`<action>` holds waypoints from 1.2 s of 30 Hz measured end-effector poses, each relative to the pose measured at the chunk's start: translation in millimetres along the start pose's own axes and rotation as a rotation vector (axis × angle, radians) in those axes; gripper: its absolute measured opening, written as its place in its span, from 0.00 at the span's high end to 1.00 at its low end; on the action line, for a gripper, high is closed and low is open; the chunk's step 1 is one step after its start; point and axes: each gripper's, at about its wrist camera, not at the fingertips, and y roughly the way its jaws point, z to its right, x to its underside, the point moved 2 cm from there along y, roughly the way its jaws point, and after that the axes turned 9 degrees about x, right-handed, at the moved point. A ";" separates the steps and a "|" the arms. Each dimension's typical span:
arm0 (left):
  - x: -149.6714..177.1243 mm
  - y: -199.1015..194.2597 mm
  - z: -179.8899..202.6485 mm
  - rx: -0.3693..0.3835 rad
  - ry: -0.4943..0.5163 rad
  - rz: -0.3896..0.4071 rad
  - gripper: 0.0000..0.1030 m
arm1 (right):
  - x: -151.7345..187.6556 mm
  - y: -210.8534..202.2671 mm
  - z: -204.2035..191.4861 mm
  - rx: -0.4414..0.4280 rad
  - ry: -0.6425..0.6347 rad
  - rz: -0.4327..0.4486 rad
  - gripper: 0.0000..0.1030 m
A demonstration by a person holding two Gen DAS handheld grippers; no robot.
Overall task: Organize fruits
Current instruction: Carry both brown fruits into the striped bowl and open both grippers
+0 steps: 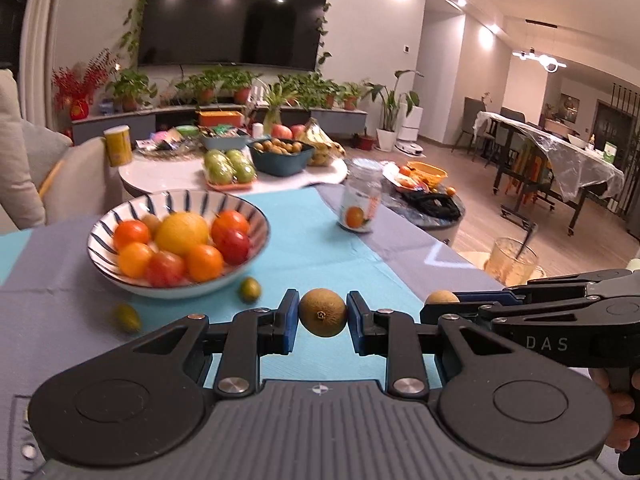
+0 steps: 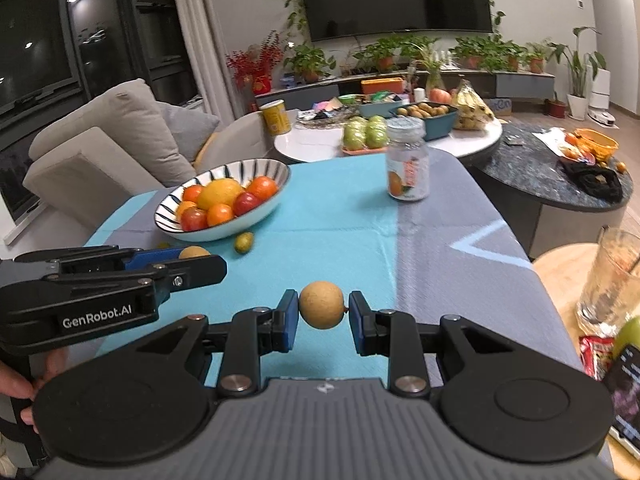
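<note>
My left gripper [image 1: 322, 314] is shut on a round brown longan [image 1: 322, 312], held above the blue cloth. My right gripper [image 2: 323, 312] is shut on a second brown longan [image 2: 322, 310]. Each gripper shows in the other's view, the right one [image 1: 440, 300] at the right, the left one [image 2: 196, 254] at the left, both just in front of the bowl. A striped bowl [image 1: 240, 206] holds tomatoes and a yellow citrus [image 1: 182, 232]; it also shows in the right wrist view [image 2: 280, 168]. Two small green fruits [image 1: 249, 289] [image 1: 127, 317] lie on the cloth beside the bowl.
A clear jar with an orange label [image 1: 360, 196] stands beyond on the cloth, also in the right wrist view [image 2: 408, 160]. A glass mug [image 2: 612, 280] stands on a side table at right. A round white table [image 2: 320, 140] behind carries more fruit and trays.
</note>
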 end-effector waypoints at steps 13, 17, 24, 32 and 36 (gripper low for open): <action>-20.2 -18.3 -40.0 -0.079 -0.012 0.057 0.77 | -35.5 17.9 -30.3 -0.082 -0.041 0.022 0.33; -26.9 -21.5 -55.8 -0.103 -0.030 0.074 0.77 | -51.6 26.3 -35.7 -0.104 -0.054 0.032 0.33; -36.9 -18.5 -87.1 -0.066 -0.082 0.079 0.77 | -65.7 37.5 -49.6 -0.118 -0.116 0.048 0.33; -48.0 4.7 -110.2 -0.062 -0.070 0.071 0.77 | -90.6 62.7 -49.6 -0.143 -0.091 0.053 0.33; -49.1 18.1 -122.8 -0.047 -0.098 0.055 0.77 | -102.1 79.0 -47.7 -0.161 -0.046 0.039 0.33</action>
